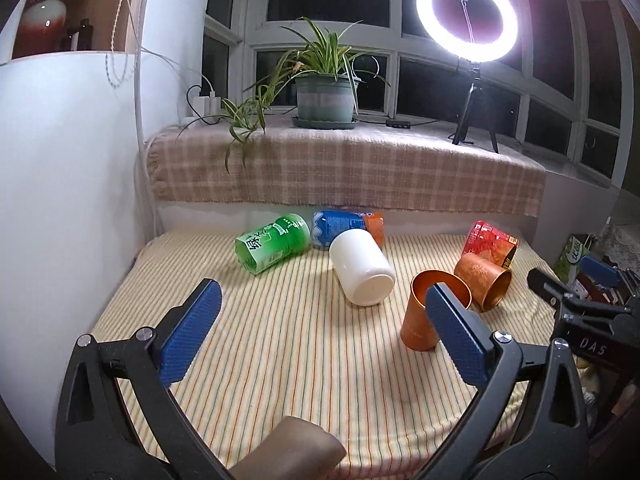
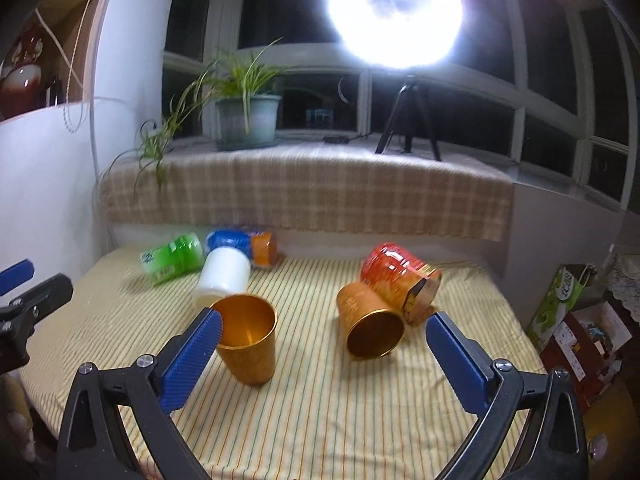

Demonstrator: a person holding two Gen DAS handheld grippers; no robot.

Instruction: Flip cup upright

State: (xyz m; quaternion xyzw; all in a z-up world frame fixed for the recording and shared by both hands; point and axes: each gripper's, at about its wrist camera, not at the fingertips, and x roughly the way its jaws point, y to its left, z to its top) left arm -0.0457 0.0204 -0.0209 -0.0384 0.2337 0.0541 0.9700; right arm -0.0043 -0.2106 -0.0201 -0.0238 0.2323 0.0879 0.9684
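Left gripper [image 1: 322,330] and right gripper [image 2: 324,354] both spread wide with nothing held, blue textured pads [image 2: 192,356] noted, one tapered copper metal cup [image 2: 248,340] standing upright on the striped cloth [image 2: 320,420], second copper cup [image 2: 370,326] lying on its side against a red glossy can [image 2: 400,276], smooth white cylindrical cup [image 1: 362,266] tipped over mid-table.

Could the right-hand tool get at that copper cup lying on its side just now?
Probably yes. The right tool is open, and the tipped copper cup lies just ahead between its fingers with bare striped cloth before it. The red can touching it behind might crowd a grip.
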